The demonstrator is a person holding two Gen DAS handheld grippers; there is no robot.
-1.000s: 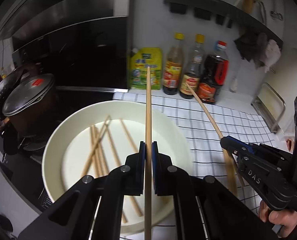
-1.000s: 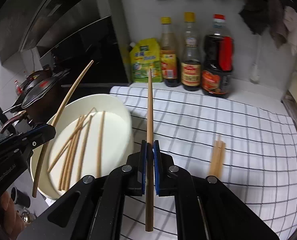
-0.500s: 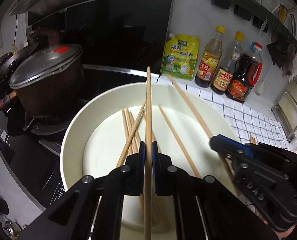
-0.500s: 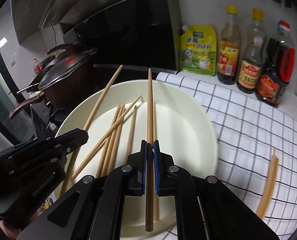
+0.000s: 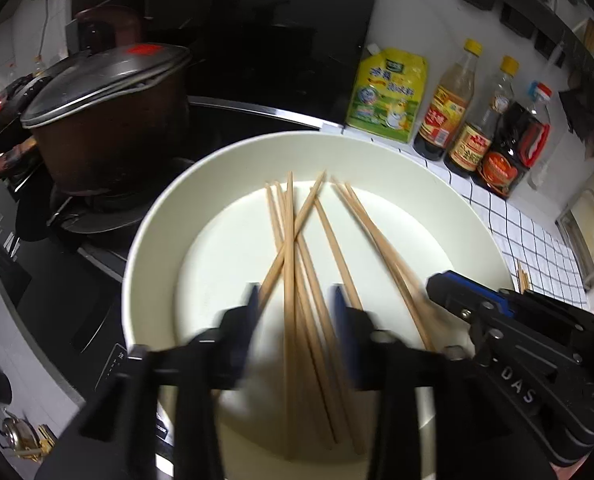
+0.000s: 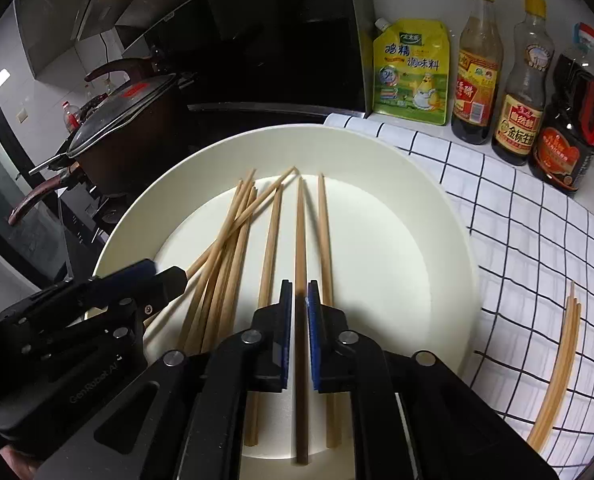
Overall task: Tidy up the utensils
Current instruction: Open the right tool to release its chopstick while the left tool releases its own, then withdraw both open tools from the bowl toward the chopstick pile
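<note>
Spreading just now over the white plate (image 5: 145, 264) at frame centre, the left tongs (image 5: 295, 312) have dropped their chopstick (image 5: 289, 280) among the others, while the right tongs (image 6: 298, 312) stay nearly shut around another chopstick (image 6: 300, 232).

- Plate (image 6: 425, 184): cream-white, plain, centre of frame.
- Chopsticks (image 6: 300, 240): pale tan wood, unpatterned.
- Cloth (image 6: 537, 240), right of frame: white with thin black grid lines.
- Pouch (image 6: 411, 74), upper centre: yellow fading to green, with a cartoon chicken print.
- Three bottles (image 6: 477, 68), upper right: two with yellow caps, one with a red-and-white cap; dark contents, red and yellow labels.
- Pot (image 5: 109, 136), upper left: dark brown, grey lid with a red sticker.
- Gripper bodies: black; pads (image 6: 285, 336) blue.
</note>
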